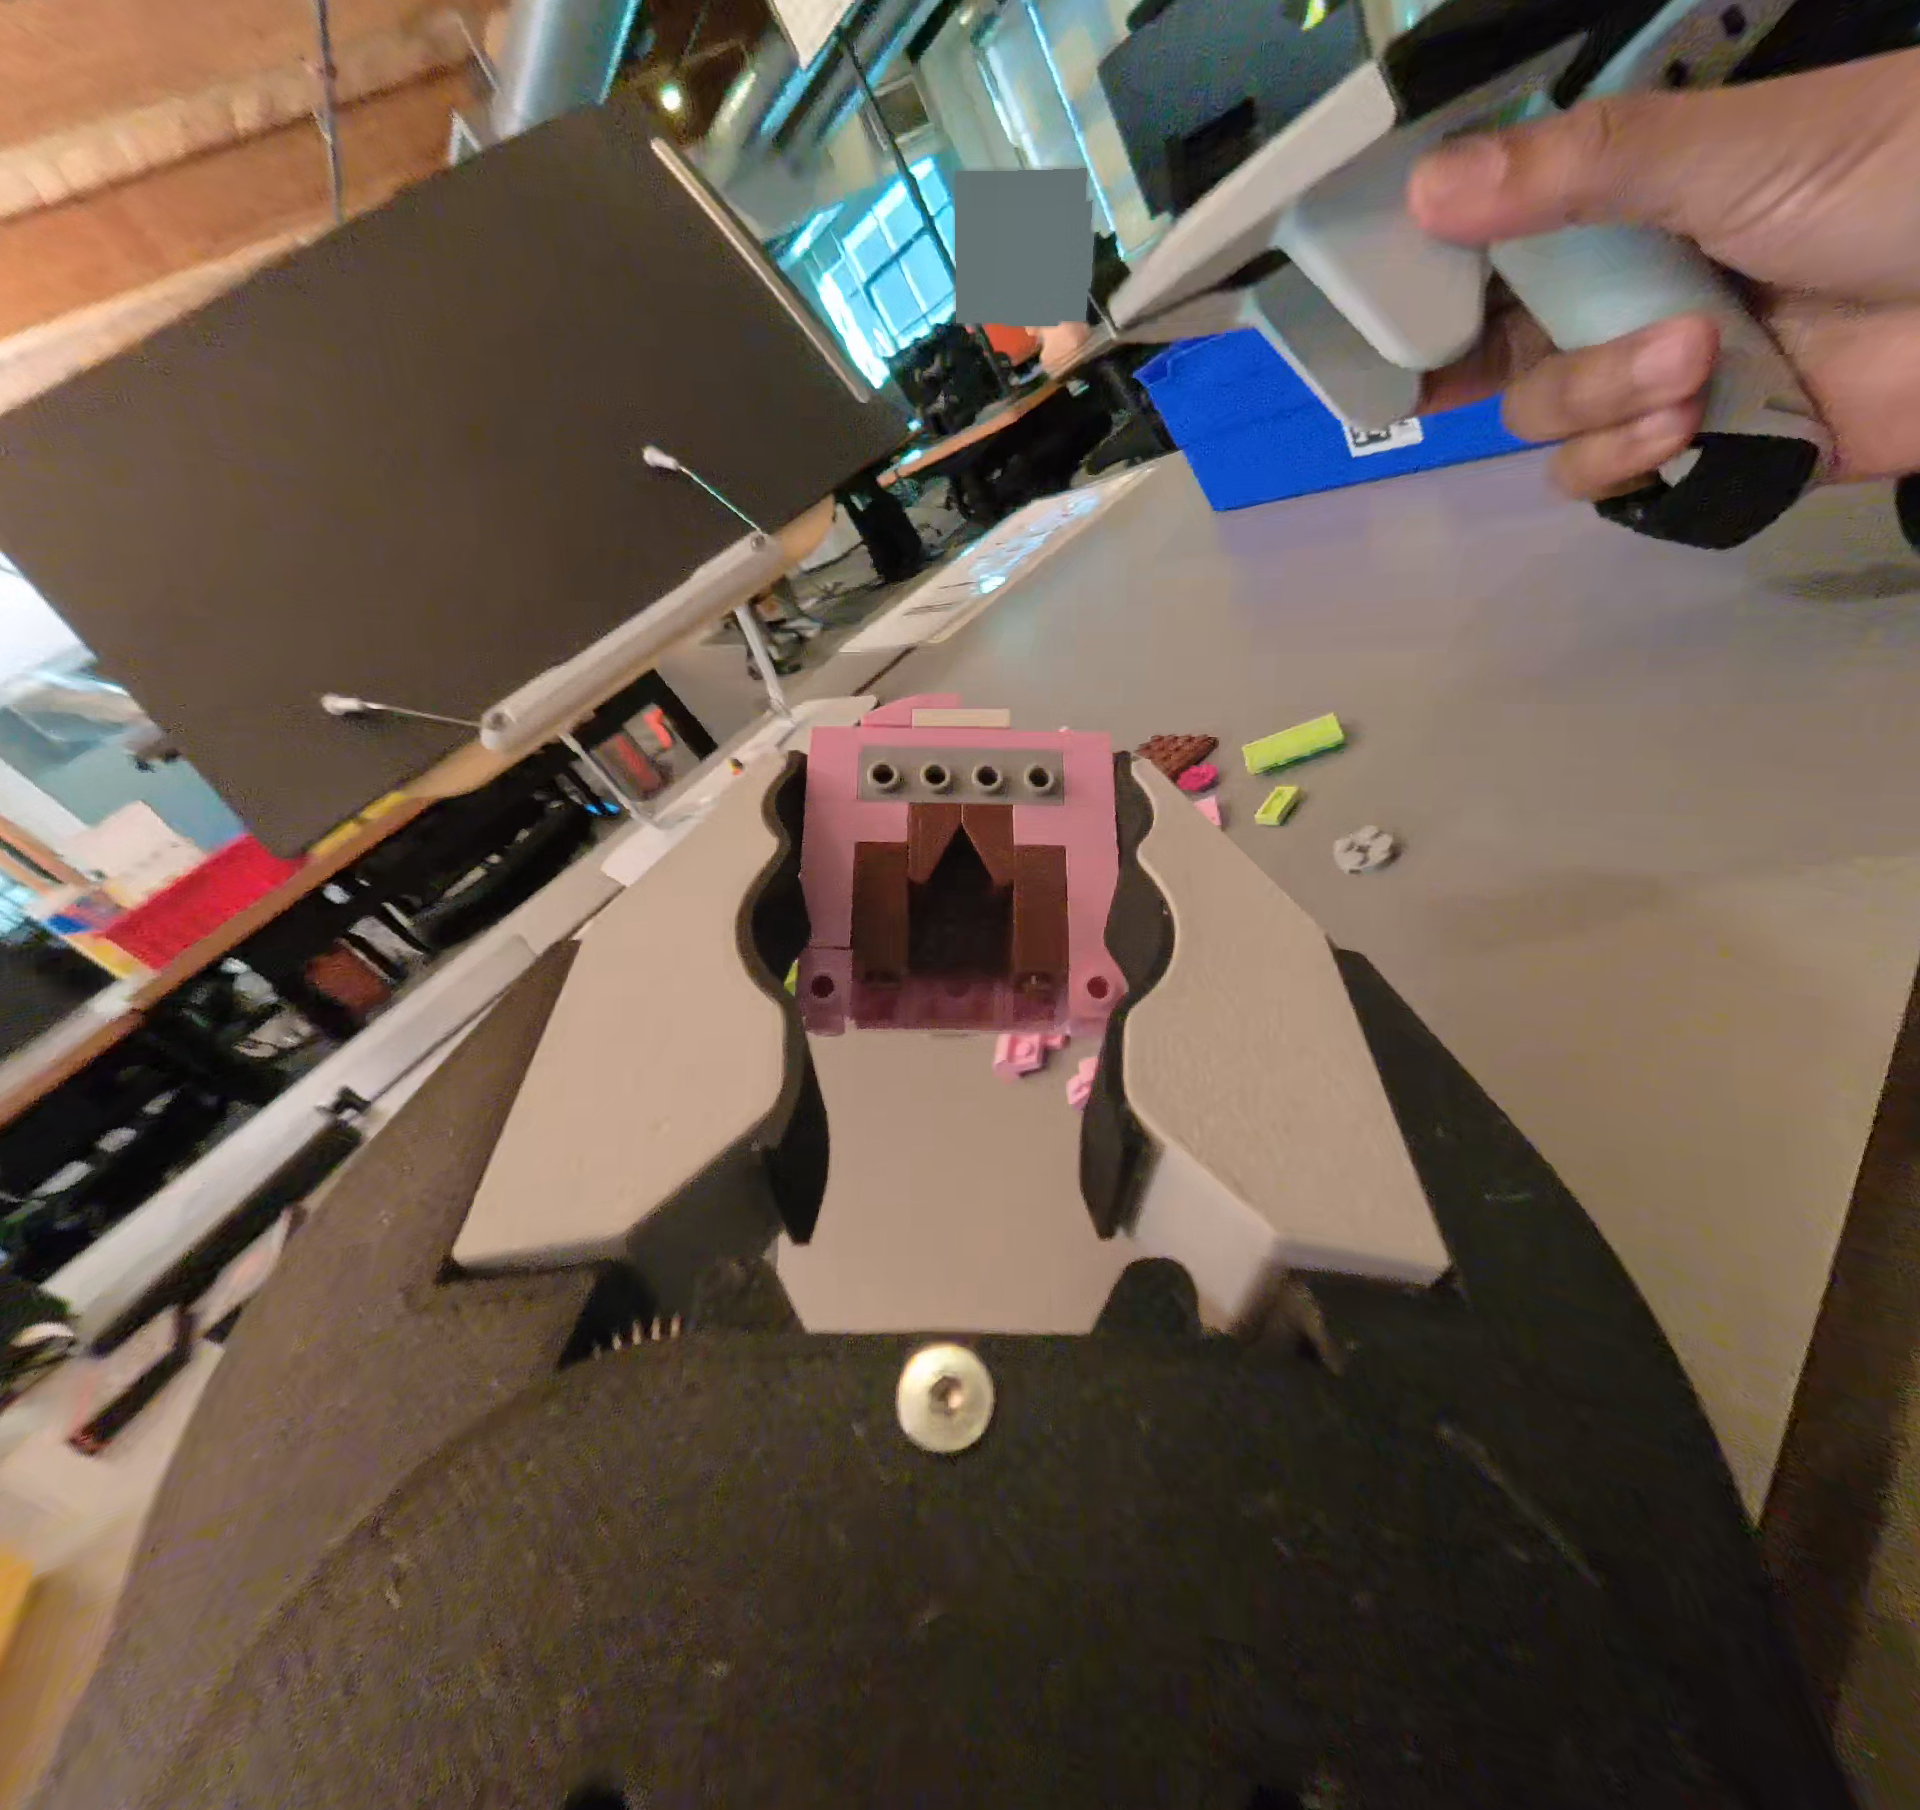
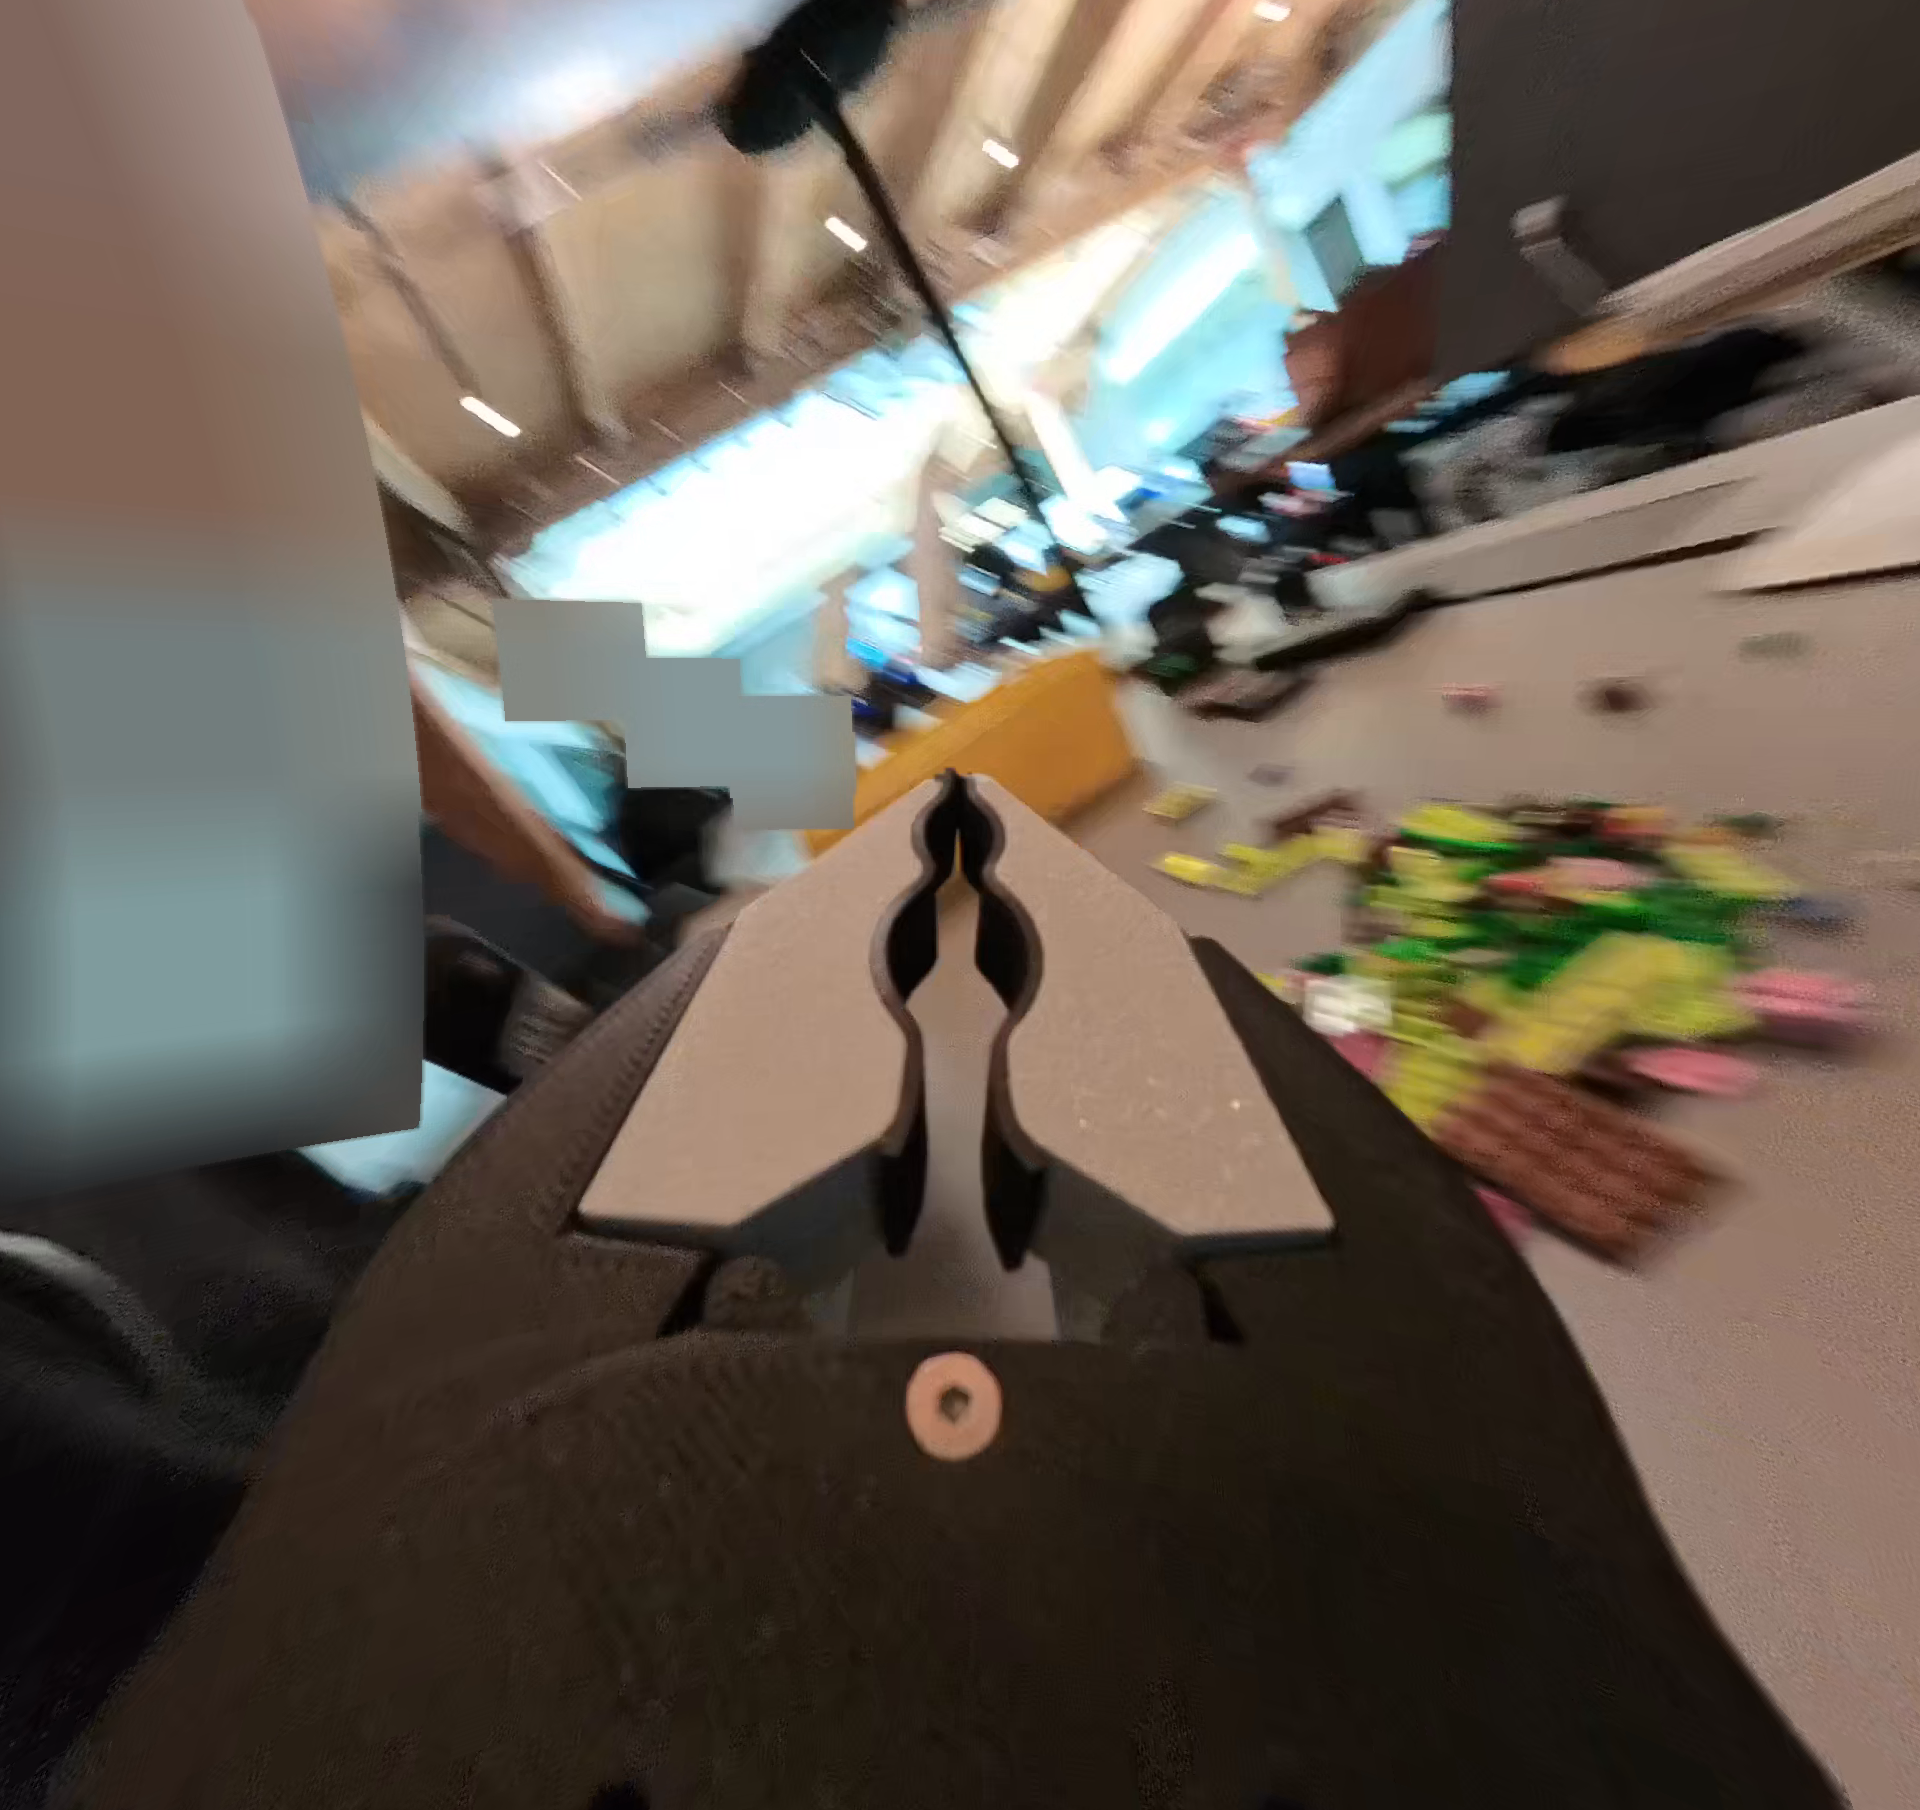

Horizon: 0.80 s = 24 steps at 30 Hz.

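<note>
Where a grey tabletop (image 1: 1455, 721) runs back into a wide workroom of brick wall, ducts, windows and rows of desks, the left gripper (image 1: 961, 887) pinches a pink and brown toy-brick build (image 1: 951, 877) between its jaws, the model held just above the surface. Loose pieces lie near it: two lime green bricks (image 1: 1291, 744), a small grey round piece (image 1: 1364, 849), a brown plate (image 1: 1174, 750) and pink bits (image 1: 1029, 1052) just under the build. A dark panel (image 1: 416, 451) on a grey stand leans at the left, beside the tabletop's edge. A blue bin (image 1: 1278, 420) sits farther back on the tabletop. A hand (image 1: 1714, 274) holds the right gripper (image 2: 954, 804) by its grey handle, raised above that bin. In the right wrist view, heavily blurred, its jaws are pressed together at the tips with nothing between them. A heap of green, yellow, pink and brown bricks (image 2: 1558, 981) lies on the tabletop to its right, and a yellow bin (image 2: 1018, 732) stands beyond the tips.
</note>
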Each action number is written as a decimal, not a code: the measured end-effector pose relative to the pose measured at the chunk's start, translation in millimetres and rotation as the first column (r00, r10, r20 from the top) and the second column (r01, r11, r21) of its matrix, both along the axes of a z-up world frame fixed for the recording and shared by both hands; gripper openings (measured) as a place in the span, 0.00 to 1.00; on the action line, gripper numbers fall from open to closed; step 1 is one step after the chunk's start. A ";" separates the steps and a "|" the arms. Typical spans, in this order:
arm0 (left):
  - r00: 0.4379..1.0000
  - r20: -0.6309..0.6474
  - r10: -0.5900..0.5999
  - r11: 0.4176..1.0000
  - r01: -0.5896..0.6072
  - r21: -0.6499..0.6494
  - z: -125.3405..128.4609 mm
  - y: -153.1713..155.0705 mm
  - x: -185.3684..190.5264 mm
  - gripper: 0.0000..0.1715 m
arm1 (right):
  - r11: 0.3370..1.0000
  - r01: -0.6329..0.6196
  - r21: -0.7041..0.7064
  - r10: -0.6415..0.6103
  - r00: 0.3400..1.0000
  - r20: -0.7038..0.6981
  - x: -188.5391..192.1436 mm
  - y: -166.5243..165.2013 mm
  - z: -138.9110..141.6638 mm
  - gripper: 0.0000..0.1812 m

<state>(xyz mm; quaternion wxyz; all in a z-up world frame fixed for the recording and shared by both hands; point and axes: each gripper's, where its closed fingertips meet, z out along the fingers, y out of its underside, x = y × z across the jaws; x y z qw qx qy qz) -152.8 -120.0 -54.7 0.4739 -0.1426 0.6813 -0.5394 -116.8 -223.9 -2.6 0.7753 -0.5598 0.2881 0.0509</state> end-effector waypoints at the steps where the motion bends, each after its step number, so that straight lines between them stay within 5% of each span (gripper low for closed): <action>1: 1.000 -0.020 0.000 1.000 0.000 0.006 -3.3 -1.4 3.2 0.33 | 0.994 0.042 -0.099 -0.039 0.999 0.033 1.4 0.2 -5.6 0.00; 6: 1.000 0.002 -0.015 0.999 0.015 0.036 -4.6 -6.5 0.0 0.33 | 0.963 -0.097 -0.252 0.119 0.990 0.071 -36.4 77.5 -31.6 0.09; 9: 0.999 0.005 -0.039 0.999 0.039 0.034 -4.1 -8.8 -3.1 0.33 | 0.952 -0.234 -0.199 0.236 0.972 -0.013 -51.8 104.1 -41.0 0.16; 24: 0.999 0.042 -0.025 0.996 0.022 0.084 -5.8 -17.3 -5.9 0.33 | 0.949 -0.294 -0.115 0.281 0.952 -0.119 -50.9 101.7 -42.0 0.06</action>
